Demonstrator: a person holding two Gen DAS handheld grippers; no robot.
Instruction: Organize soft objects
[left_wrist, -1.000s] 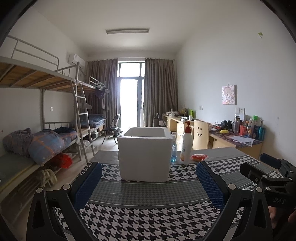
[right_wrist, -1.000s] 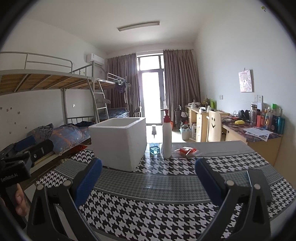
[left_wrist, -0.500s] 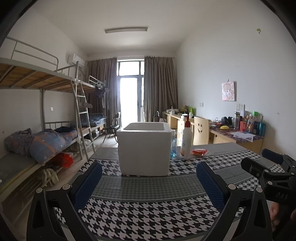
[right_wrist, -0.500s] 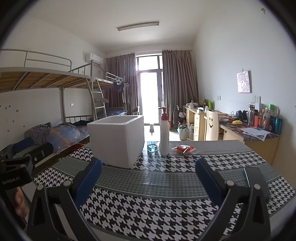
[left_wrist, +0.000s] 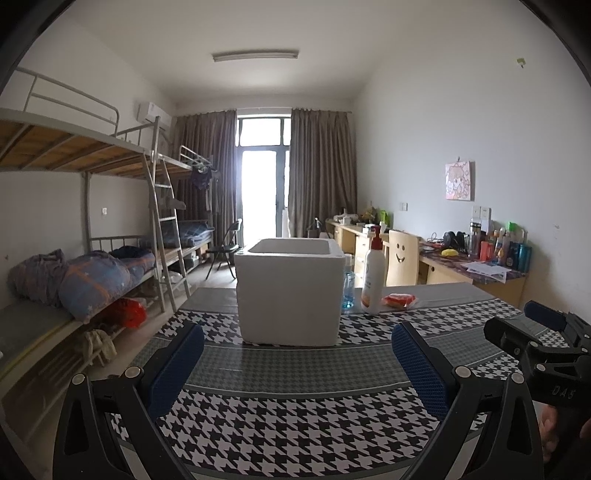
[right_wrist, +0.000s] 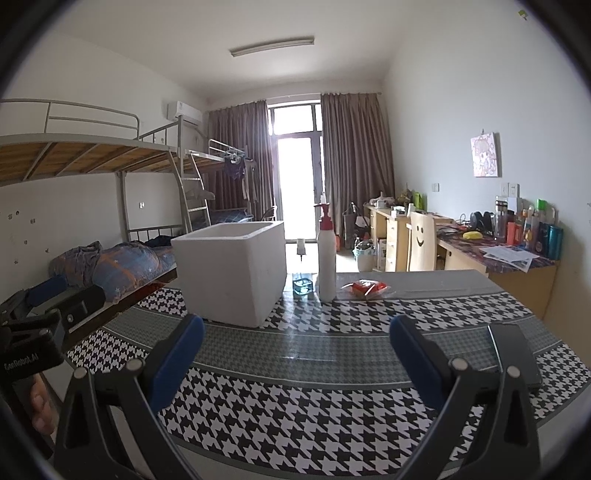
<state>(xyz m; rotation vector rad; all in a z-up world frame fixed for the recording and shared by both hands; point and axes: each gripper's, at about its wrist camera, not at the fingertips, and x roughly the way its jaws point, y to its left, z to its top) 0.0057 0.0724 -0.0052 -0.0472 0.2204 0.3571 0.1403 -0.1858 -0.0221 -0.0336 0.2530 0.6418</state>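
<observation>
A white foam box stands open-topped on the houndstooth tablecloth; it also shows in the right wrist view. A small red soft packet in clear wrap lies right of a white pump bottle; the packet shows in the right wrist view too. My left gripper is open and empty, short of the box. My right gripper is open and empty above the cloth. The box's inside is hidden.
A small blue-liquid bottle stands between box and pump bottle. A black phone-like slab lies at the table's right. Bunk beds line the left wall, desks with bottles the right.
Both grippers have drawn back and lifted slightly from the table; the box and bottles look a little farther away. Both stay open and empty.
</observation>
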